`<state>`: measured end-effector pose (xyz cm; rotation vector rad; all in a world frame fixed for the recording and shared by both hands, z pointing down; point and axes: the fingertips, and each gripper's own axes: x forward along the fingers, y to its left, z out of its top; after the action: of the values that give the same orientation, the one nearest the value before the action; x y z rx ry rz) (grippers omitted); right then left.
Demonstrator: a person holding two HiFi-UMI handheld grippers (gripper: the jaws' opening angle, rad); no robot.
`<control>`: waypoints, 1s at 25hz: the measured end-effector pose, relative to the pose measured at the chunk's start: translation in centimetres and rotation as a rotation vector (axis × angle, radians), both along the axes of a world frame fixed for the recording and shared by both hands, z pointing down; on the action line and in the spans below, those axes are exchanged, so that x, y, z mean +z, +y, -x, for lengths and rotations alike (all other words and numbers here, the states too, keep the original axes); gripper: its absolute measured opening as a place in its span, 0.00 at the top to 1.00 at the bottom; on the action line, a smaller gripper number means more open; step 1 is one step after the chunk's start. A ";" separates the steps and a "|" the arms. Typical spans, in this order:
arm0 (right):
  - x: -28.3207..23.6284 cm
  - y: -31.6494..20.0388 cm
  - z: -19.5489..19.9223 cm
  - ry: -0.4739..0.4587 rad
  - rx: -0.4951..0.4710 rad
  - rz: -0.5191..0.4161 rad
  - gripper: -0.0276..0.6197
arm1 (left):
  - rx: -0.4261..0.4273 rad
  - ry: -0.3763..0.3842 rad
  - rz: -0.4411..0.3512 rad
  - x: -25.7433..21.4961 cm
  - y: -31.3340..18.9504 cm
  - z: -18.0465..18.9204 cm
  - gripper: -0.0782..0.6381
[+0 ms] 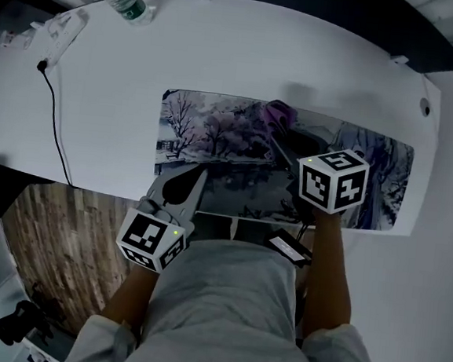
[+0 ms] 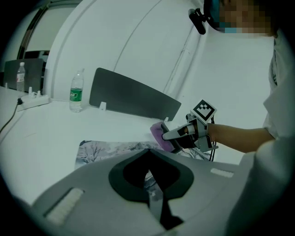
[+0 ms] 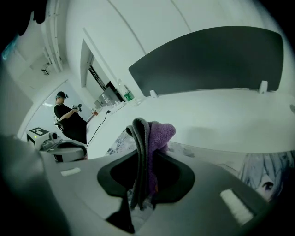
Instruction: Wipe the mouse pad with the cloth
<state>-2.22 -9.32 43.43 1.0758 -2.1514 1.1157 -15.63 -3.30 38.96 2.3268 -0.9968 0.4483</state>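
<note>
Jaws of the left gripper are pressed together with nothing between them; in the head view this gripper lies nearest the person, over the near left corner of the mouse pad, pointing far and slightly right. To its right, the right gripper reaches farther across the pad, its jaws pinching the cloth, a folded piece that is purple on one face and grey on the other. The right gripper view shows the cloth standing up out of the clamped jaws of that gripper, its top fold curling over. From the left gripper view the right gripper points left, with the cloth at its tip low at the pad's far edge, about halfway along; whether it presses on the surface cannot be told. The mouse pad is long, printed with wintry trees on the left part and a drawn face on the right part, and it lies flat along the near edge of the white table. Farther left a black cable runs across the table up to a white power strip, and a water bottle stands just beyond it by the far edge. A dark partition panel rises along the far side of the table
</note>
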 end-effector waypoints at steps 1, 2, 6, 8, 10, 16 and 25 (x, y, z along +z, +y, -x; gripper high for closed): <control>-0.1 0.5 -1.5 0.002 0.015 0.002 0.81 | 0.013 0.000 -0.005 -0.3 0.1 -1.2 0.87; -0.2 0.9 -2.9 0.002 0.031 0.002 0.81 | 0.025 -0.001 -0.009 -0.6 0.2 -2.5 0.87; -0.4 2.9 -9.5 0.016 0.102 0.003 0.81 | 0.068 -0.002 -0.025 -1.3 0.7 -7.2 0.87; -0.4 4.0 -13.1 0.034 0.141 0.006 0.81 | 0.089 0.001 -0.030 -1.6 0.9 -9.5 0.87; -0.3 5.0 -16.8 0.054 0.181 0.012 0.81 | 0.108 0.004 -0.033 -1.8 1.3 -11.9 0.87; 0.4 8.2 -27.1 0.117 0.276 0.044 0.81 | 0.144 0.016 -0.041 -2.0 2.3 -17.9 0.87; 1.9 12.1 -39.6 0.190 0.392 0.089 0.81 | 0.177 0.016 -0.029 -1.0 3.1 -25.3 0.87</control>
<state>37.36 2.80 45.30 1.5387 -1.7720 1.2067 9.66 -0.21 38.00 2.4518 -0.7972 0.4860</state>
